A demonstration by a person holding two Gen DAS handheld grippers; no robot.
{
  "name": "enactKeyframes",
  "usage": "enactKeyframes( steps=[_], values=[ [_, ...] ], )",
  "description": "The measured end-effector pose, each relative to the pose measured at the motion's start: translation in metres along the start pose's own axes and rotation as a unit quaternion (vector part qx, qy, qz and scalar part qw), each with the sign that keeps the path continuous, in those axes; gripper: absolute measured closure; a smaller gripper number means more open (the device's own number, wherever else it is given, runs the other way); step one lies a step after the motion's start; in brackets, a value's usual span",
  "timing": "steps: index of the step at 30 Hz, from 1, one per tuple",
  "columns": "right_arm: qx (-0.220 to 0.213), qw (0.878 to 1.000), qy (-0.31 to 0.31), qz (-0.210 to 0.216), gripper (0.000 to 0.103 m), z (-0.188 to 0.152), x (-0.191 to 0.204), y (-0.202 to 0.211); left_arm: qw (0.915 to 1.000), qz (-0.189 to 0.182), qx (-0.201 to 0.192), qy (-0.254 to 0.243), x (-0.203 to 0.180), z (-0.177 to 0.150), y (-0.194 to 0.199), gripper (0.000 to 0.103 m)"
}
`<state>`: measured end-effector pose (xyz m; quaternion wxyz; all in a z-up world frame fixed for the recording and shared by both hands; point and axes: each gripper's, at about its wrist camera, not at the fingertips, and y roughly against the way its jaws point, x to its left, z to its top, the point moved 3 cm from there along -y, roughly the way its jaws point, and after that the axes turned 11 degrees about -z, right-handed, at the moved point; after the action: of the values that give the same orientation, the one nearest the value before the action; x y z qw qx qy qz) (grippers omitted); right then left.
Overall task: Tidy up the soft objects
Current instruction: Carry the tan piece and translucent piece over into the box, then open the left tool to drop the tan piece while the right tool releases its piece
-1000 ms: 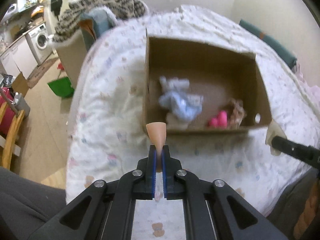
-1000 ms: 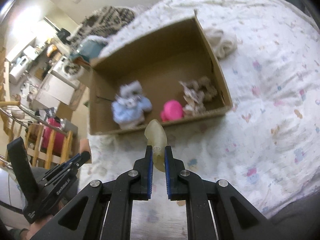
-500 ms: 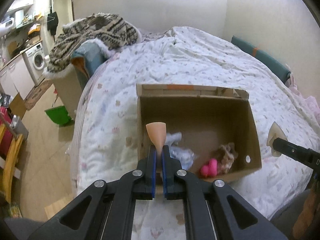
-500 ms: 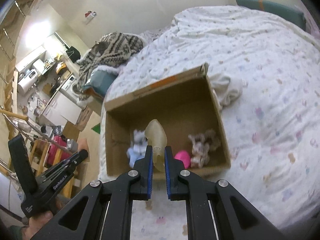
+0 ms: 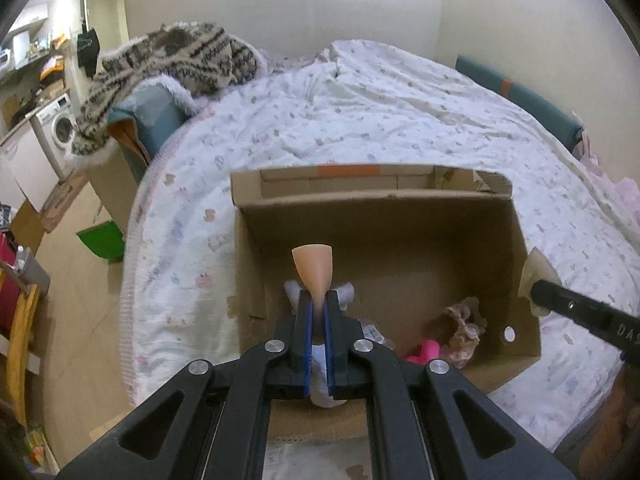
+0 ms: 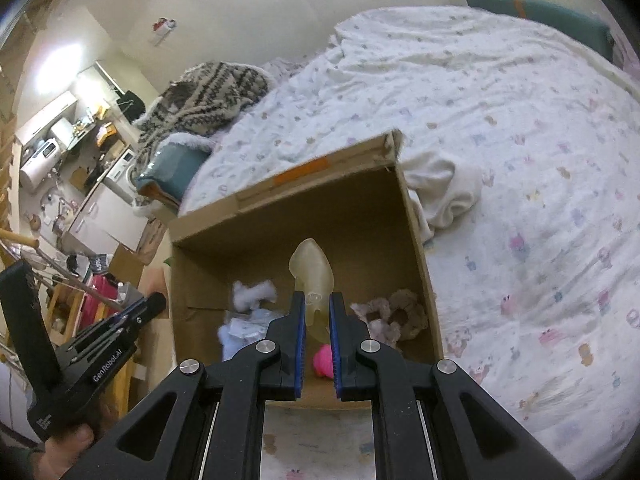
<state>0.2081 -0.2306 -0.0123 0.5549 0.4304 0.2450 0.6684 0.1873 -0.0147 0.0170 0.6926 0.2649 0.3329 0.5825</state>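
The left gripper (image 5: 316, 312) has its jaws pressed together on a smooth peach-coloured wedge (image 5: 312, 268) that flares toward its flat top, at centre frame above the box. The right gripper (image 6: 318, 316) pinches a translucent, yellowish rubbery piece (image 6: 312, 274) with a rounded tip, its jaws only narrowly apart. Below both lies an open cardboard box (image 6: 416, 240) on a printed white quilt (image 6: 520, 128). On its floor are a fluffy blue-and-white toy (image 6: 250, 312), a glossy pink toy (image 6: 323, 362) and a frilly beige toy (image 6: 394, 316). A creamy fleece cloth (image 6: 444, 196) lies bunched against the box's right wall.
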Motion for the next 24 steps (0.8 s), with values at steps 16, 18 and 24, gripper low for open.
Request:
enactKeyframes(
  steps=[16, 18, 24],
  values=[
    [0.054, 0.998, -0.008, -0.017, 0.088, -0.011, -0.010, -0.045, 0.9993, -0.021, 0.031, -0.002, -0.006, -0.013, -0.046, 0.097],
    [0.057, 0.998, -0.009, -0.017, 0.088, -0.011, -0.010, -0.047, 0.9992, -0.022, 0.034, -0.004, -0.008, -0.016, -0.046, 0.096],
    [0.067, 0.998, -0.015, -0.012, 0.088, -0.014, -0.011, -0.050, 0.9988, -0.021, 0.041, -0.013, -0.014, -0.022, -0.049, 0.086]
  ],
)
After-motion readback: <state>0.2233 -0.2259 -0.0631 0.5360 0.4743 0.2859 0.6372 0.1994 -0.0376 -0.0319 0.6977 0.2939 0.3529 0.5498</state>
